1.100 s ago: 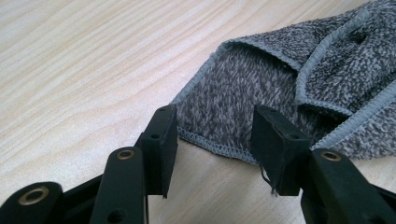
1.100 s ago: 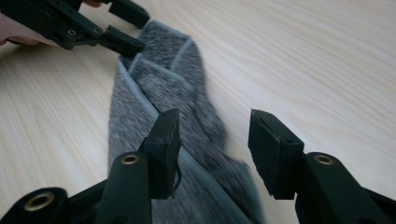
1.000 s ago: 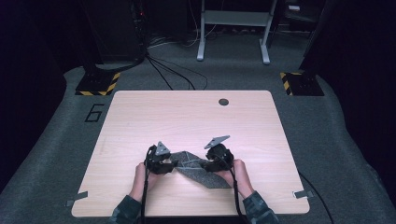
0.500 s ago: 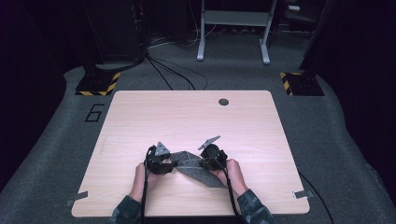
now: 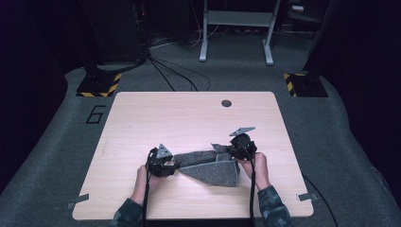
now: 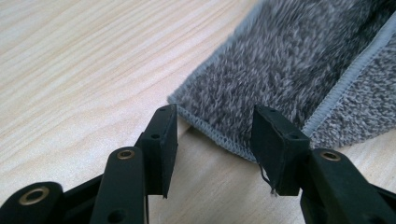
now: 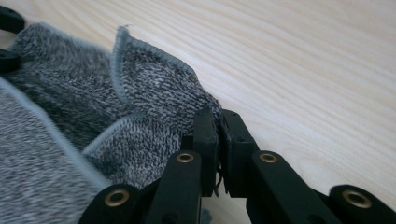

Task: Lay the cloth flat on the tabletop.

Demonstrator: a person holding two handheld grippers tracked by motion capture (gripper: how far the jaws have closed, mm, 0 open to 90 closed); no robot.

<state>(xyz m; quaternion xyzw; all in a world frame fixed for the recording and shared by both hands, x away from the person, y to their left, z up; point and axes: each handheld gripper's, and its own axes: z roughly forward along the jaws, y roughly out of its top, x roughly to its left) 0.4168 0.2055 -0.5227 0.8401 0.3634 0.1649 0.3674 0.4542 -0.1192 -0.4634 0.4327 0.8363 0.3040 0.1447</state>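
On pale wooden bench [image 5: 189, 118]: grey fleecy cloth [image 5: 208, 165], right hand-held gripper [image 7: 218, 122] pinching its edge, left hand-held gripper [image 6: 212, 128] agape at its corner.

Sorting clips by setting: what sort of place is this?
Probably a lab or recording studio: a lone wooden table on grey carpet, hazard-striped stand bases, loose floor cables, and dark surrounds.

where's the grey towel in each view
High view: the grey towel lies low and centre on the table, between the two grippers.
Left gripper view: upper right, its corner between the open jaws.
Right gripper view: left and centre, an edge pinched in the shut jaws.
Shared landmark: the towel's pale stitched hem.
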